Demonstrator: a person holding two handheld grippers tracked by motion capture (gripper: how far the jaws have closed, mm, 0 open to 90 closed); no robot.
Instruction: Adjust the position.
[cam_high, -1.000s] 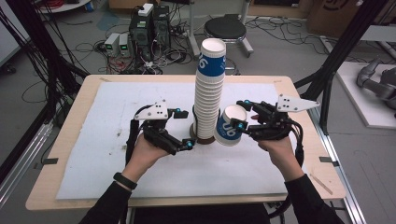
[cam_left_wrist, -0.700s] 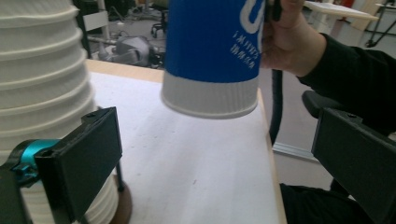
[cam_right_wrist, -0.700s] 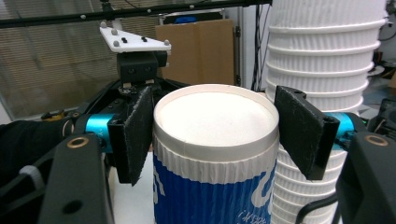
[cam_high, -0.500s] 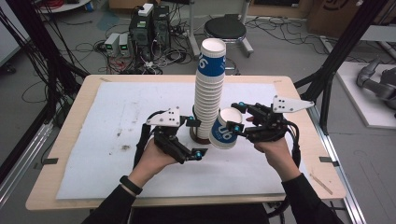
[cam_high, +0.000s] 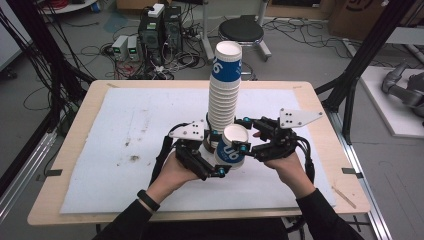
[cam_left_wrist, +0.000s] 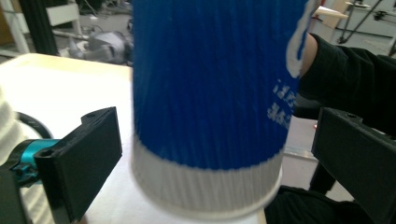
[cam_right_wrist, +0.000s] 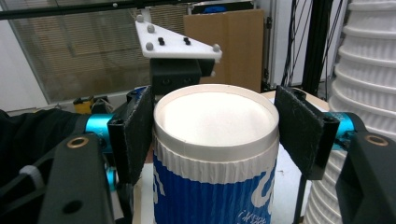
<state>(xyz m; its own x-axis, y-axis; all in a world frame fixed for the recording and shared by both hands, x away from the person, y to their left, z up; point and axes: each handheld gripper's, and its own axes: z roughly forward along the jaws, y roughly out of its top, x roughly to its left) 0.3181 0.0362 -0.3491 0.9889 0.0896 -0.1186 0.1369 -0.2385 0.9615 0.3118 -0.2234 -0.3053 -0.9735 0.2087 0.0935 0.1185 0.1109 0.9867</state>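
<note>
My right tongs (cam_high: 239, 141) clamp the blue-and-white ribbed paper cup (cam_high: 231, 150) between my parted left tongs (cam_high: 212, 156), handover unfinished.

The blue cup (cam_right_wrist: 215, 158) is paper, its wall finely ribbed and matt, with a smooth white rim band. The cup stack (cam_high: 223, 95) shows the same corrugated paper, white below. The right gripper (cam_right_wrist: 215, 130) wears rough, felt-like black pads (its fittings are glossy teal metal). The left gripper (cam_left_wrist: 205, 154) has matt black plastic jaws. The table (cam_high: 320, 100) is pale wood under a matt white sheet (cam_high: 150, 115), stained.
</note>
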